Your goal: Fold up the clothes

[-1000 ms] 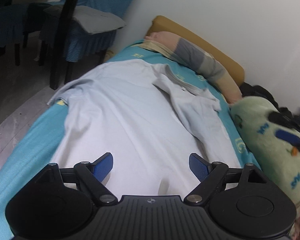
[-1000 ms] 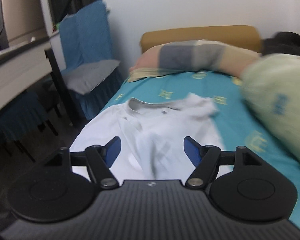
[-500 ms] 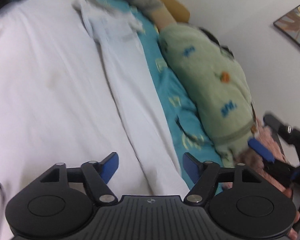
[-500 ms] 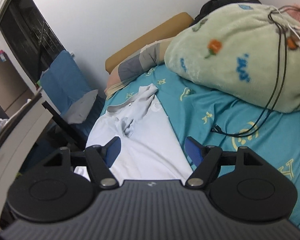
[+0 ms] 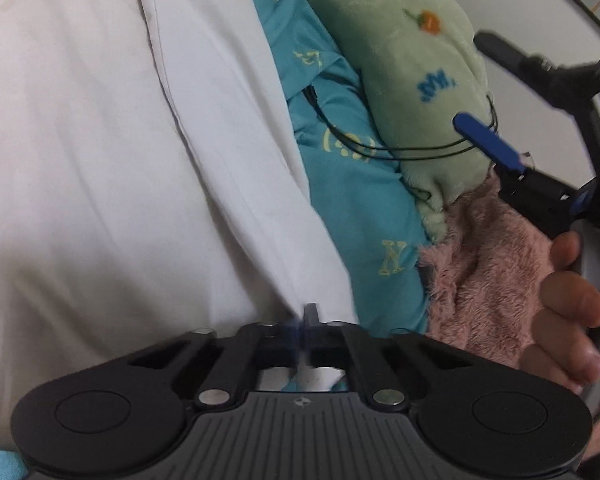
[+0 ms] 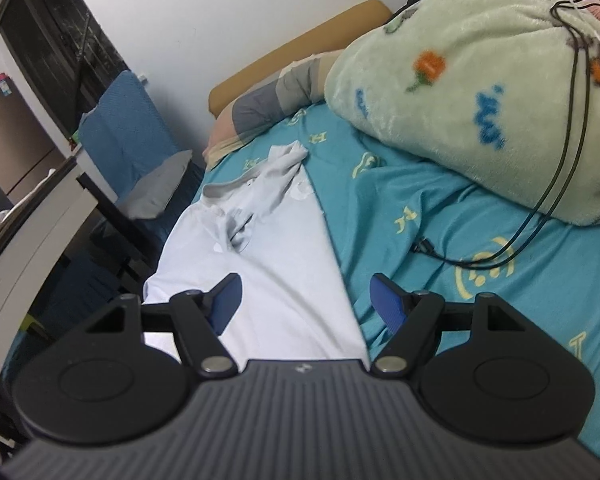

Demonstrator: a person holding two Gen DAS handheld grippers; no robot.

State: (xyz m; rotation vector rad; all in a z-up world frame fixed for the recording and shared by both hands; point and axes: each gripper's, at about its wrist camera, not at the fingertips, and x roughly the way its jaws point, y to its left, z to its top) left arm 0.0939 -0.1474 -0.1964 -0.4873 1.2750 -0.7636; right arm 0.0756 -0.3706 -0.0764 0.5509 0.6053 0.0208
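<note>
White shirt [image 5: 100, 140] hem | left gripper [image 5: 306, 330] pinching | right gripper [image 6: 306, 302] spread, hovering

Grippers: we count two, the left gripper [image 5: 306, 322] and the right gripper [image 6: 305, 302].
Blue finger pads: we see two on the right gripper [image 6: 225, 305], spread apart.
Shirts: we count one white shirt [image 6: 260, 264] lying on the bed.
Bedsheets: one teal bedsheet [image 6: 412, 216] with yellow print.
Blankets: we count two, one green fleece blanket [image 6: 476, 92] and one pink fuzzy blanket [image 5: 488, 264].
Cables: one black cable [image 6: 556, 200] looping over the green fleece.
Pillows: one striped pillow [image 6: 268, 108] by the headboard.
Chairs: we spot one blue-covered chair [image 6: 128, 148].
Hands: one hand [image 5: 568, 308] showing, at the right gripper's handle.
</note>
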